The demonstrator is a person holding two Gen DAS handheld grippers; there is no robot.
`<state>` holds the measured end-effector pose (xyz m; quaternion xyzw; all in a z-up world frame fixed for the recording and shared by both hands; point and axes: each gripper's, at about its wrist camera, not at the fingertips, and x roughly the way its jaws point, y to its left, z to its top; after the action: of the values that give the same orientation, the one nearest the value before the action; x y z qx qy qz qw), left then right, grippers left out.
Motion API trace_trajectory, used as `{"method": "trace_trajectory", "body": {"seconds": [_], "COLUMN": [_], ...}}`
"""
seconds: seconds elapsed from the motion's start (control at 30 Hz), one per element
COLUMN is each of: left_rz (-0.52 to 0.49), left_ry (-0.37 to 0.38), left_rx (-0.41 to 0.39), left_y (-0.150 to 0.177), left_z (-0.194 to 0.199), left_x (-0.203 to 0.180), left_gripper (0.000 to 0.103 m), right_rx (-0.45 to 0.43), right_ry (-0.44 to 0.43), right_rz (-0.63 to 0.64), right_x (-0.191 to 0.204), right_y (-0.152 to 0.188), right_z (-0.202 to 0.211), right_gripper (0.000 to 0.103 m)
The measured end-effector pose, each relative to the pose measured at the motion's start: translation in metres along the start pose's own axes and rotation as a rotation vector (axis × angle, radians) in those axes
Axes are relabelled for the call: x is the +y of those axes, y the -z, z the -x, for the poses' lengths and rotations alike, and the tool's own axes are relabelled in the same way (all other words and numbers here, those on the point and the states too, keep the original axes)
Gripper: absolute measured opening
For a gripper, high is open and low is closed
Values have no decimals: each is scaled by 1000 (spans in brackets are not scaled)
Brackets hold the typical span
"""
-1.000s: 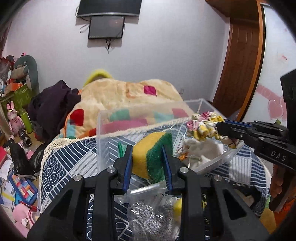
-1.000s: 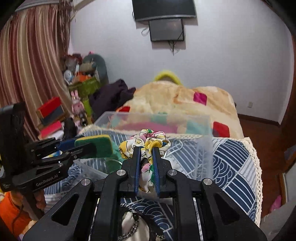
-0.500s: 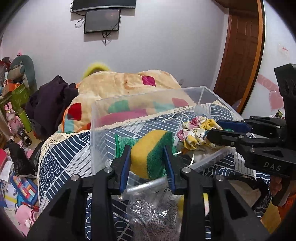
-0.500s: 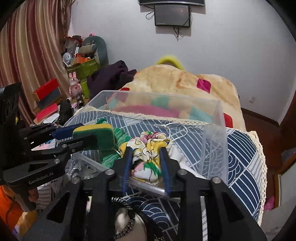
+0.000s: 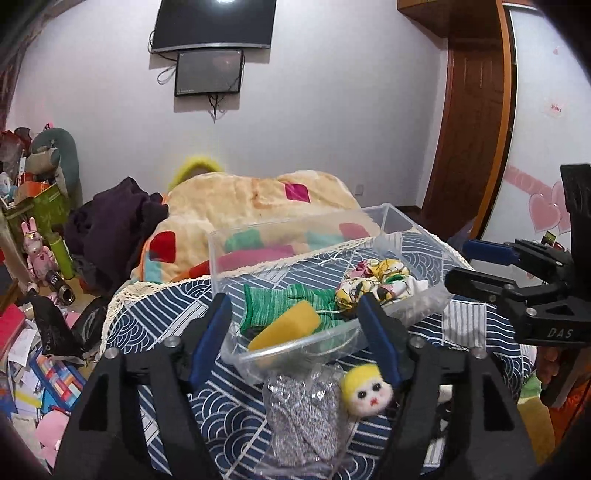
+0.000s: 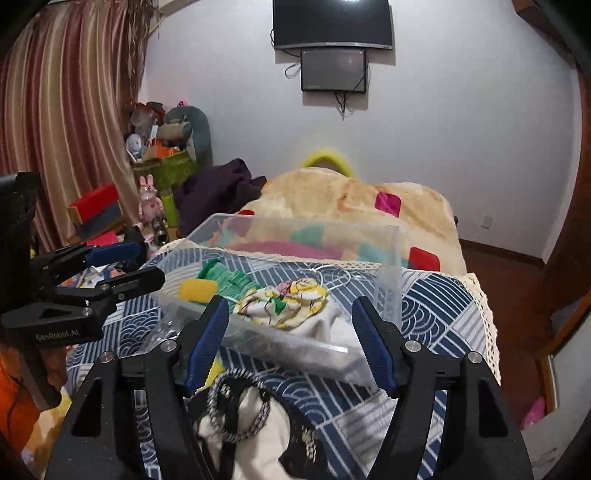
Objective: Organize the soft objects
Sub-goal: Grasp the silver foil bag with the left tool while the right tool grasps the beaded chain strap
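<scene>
Blue-padded jaws on both our left gripper (image 5: 295,343) and right gripper (image 6: 290,343) stand wide apart, holding nothing. Nearest us, outside the clear bin (image 5: 399,221), lie a silvery mesh pouch (image 5: 303,417), a yellow-haired doll head (image 5: 365,391) and a beaded scrunchie (image 6: 238,406). Inside the bin rest the sponge (image 5: 284,328), green knit (image 5: 273,302) and floral scrunchie (image 6: 284,301). We judge 2 drops finished; next, reach down for a loose item.

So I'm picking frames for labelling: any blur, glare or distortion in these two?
Left wrist view: strong fisheye bending of the door frame, dark corners, glare spot on the TV, yellow object behind the blanket smeared. Right wrist view: same bending, clear bin sharp, hand-held gripper fingers crisp.
</scene>
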<state>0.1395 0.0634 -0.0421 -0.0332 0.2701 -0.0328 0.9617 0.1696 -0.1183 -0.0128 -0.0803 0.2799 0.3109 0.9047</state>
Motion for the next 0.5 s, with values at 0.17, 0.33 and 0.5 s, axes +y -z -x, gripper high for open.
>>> {"method": "trace_trajectory", "body": {"seconds": [0.17,0.33,0.5], "left_rz": [1,-1,15], "left_ry": [-1,-3,5], "left_rx": [16,64,134], "left_y": [16,40,68], "left_z": [8,6,-1], "left_x": [-2,-3,-2], "left_gripper": [74,74,74], "right_rx": [2,50,114], "right_ry": [-21,-57,-93], "right_rz": [2,11,-15], "right_x": [6,14,17], "right_y": [17,38,55], "right_z": [8,1,-14], "right_gripper": [66,66,49]}}
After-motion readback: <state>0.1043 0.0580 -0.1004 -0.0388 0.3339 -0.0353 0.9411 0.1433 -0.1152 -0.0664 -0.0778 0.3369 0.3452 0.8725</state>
